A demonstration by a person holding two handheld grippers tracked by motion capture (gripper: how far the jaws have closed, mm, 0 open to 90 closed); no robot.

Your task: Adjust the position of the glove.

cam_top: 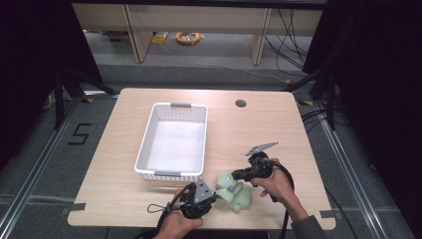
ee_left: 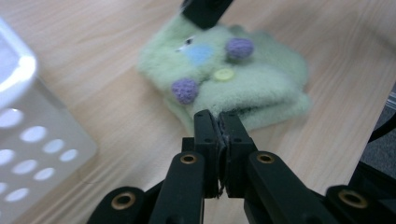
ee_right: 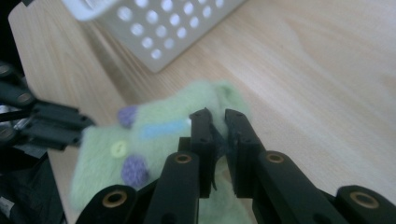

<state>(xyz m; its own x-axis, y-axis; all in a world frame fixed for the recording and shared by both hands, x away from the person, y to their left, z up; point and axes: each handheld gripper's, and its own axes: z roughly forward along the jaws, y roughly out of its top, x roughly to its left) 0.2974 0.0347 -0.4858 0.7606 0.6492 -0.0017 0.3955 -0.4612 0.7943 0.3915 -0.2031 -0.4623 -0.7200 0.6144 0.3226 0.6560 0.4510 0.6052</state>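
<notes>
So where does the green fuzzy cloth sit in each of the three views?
High view: the green fuzzy cloth lies low and right of centre, near the table's front edge.
Left gripper view: upper centre, beyond the jaws.
Right gripper view: lower left to centre, behind the jaws.
Shared landmark: the white basket.

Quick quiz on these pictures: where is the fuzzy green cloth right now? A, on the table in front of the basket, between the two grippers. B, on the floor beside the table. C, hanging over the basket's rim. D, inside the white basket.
A: the high view shows the green cloth lying on the wooden table near its front edge, between the left gripper and the right gripper, outside the white basket.
</notes>
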